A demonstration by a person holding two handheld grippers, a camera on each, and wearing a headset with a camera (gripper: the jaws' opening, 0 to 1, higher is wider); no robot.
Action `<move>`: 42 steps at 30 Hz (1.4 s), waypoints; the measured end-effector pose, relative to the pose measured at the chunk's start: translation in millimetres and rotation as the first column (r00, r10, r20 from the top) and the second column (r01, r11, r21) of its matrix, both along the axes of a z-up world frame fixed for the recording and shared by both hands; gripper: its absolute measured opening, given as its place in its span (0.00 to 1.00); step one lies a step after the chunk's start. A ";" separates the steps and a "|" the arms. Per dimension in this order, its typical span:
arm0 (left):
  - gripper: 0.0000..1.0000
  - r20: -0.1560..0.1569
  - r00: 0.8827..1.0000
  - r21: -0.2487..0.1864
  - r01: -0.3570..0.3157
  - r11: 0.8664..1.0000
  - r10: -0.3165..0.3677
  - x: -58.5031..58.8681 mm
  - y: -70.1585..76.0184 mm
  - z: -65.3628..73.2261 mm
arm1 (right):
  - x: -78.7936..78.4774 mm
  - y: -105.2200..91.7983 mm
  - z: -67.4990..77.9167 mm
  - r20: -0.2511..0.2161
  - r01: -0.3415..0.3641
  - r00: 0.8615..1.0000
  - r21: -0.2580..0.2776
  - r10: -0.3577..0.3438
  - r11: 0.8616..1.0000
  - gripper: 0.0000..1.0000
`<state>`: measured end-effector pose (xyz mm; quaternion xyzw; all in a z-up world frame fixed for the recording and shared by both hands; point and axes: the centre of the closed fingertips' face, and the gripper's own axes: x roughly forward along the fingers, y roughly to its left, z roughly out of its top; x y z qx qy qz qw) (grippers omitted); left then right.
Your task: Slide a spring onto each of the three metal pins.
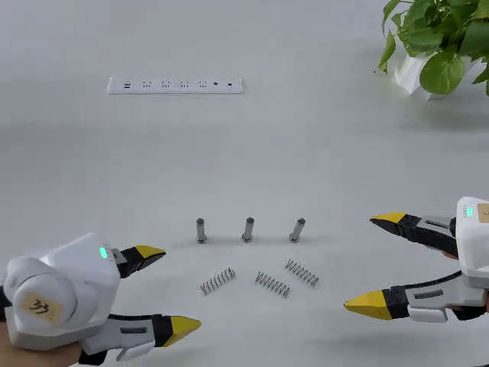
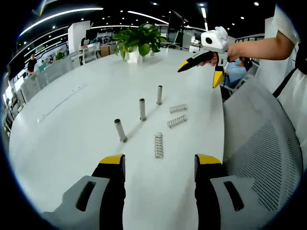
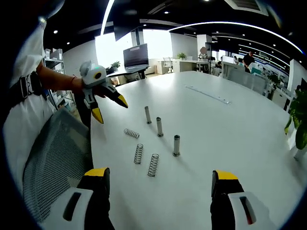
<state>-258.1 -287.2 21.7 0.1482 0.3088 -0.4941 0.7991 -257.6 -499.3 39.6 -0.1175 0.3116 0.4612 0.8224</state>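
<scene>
Jaws of left gripper [image 1: 177, 288] and right gripper [image 1: 361, 263] stand spread, empty; pinched off-centre, 3 thin coiled steel springs [image 1: 272, 284] may squirt away.

Cropped, covered and unreadable around the pins [image 1: 248, 228]

Nearer than the pins, the left gripper [image 1: 174, 288] ran off the bottom-left corner of the head view, its rear body out of frame, and the scribble on its round label [image 1: 37, 307] was too small to read. Right of the pins, the right gripper [image 1: 365, 263] was cut by the picture's edge just behind its jaws. Far beyond the pins to the right, the plant [image 1: 435, 34] was cropped by the top corner, and its leaves hid most of the white pot [image 1: 409, 73]. Beyond the pins to the left, the power strip [image 1: 176, 86] carried socket markings too small to tell.
</scene>
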 end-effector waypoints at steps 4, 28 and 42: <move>0.44 -0.022 1.000 0.044 -0.001 0.999 0.002 3.9 -7.4 -10.3 | -2.6 -3.4 0.4 0.004 0.009 1.000 0.011 -0.009 1.000 0.87; 0.15 -0.107 0.994 0.281 0.028 0.959 0.002 13.4 -24.6 -57.0 | -12.6 -8.2 -0.4 -0.001 0.041 0.999 0.021 -0.041 0.999 0.83; 0.08 -0.101 0.993 0.358 0.087 0.930 -0.054 13.2 -24.5 -58.2 | -15.1 -8.0 -2.0 -0.001 0.031 1.000 0.015 -0.031 0.999 0.83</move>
